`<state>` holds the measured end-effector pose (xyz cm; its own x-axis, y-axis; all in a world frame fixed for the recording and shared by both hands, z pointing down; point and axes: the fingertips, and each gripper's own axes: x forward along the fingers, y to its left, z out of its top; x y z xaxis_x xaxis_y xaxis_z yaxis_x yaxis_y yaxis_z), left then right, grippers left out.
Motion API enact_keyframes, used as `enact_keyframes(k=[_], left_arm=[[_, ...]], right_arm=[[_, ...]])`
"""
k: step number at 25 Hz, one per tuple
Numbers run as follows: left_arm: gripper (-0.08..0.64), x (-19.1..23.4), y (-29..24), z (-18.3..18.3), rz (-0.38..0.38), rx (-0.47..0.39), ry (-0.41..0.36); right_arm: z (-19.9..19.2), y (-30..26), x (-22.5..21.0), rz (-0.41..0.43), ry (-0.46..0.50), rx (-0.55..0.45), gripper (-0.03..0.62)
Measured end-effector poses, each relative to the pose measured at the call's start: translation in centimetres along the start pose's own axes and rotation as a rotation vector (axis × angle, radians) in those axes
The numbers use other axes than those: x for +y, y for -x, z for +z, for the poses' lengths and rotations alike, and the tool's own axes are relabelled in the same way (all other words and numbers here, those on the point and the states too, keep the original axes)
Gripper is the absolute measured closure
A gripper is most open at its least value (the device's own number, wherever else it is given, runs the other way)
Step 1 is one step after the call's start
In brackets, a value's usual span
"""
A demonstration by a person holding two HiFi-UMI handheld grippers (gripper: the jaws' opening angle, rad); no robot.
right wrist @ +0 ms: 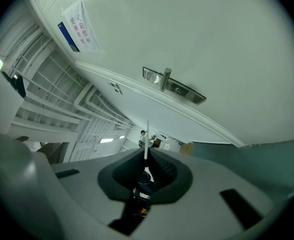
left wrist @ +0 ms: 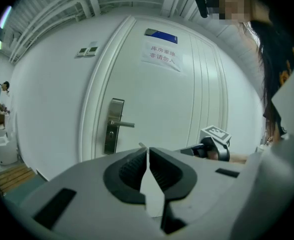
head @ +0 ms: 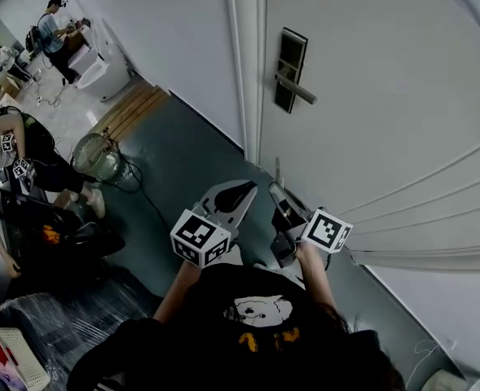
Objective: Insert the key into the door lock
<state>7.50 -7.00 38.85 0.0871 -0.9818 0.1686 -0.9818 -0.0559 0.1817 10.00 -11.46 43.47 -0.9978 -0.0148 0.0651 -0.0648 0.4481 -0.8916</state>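
One thin silver metal key (right wrist: 147,139) pinched in right hand-held gripper (right wrist: 146,155), blade forward; silver lever-handled door lock (right wrist: 174,85) well apart. Left hand-held gripper (left wrist: 147,151) pressed together, empty. Key likely light, stiff, slippery: grip the head.

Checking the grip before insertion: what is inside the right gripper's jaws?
A key: its thin blade sticks out past the right gripper's shut jaws; its head is hidden between them.

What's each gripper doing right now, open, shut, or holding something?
Left gripper: shut, nothing visible between its jaws.
Right gripper: shut on the key, whose blade sticks out toward the door.
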Motion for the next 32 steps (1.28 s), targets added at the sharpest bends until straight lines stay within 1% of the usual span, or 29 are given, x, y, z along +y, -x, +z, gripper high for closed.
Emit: enact_keyframes(k=[7,11,14,19,25,32], left_arm=[[0.540,5.5,-0.4,1.1,-0.042,0.027,0.011],[0.540,9.1,-0.4,1.4,-0.058,0.043,0.027],[0.540,11.3,-0.1,1.3,-0.074,0.055,0.041],[0.540,14.8,0.1,1.5,-0.105,0.054,0.050],[0.540,18.4,1.0,2.0,-0.142,0.051,0.055],[0.540,21.3,2.2,2.7,-0.196,0.037,0.035]], right_arm=[[0.3,-4.8,-0.6,-0.057,-0.040,-0.027,0.572],[0.8,-8.2,-0.6,-0.067,-0.038,-0.036,0.572],[0.2,-10.3,-0.8,-0.101,-0.060,-0.037,0.572],[-0.2,-13.6,-1.2,-0.132,-0.065,-0.051,0.572],[-0.5,-16.9,-0.8,-0.166,-0.057,-0.078,0.572],[-0.8,-19.8,0.1,-0.183,-0.032,-0.129,0.572]])
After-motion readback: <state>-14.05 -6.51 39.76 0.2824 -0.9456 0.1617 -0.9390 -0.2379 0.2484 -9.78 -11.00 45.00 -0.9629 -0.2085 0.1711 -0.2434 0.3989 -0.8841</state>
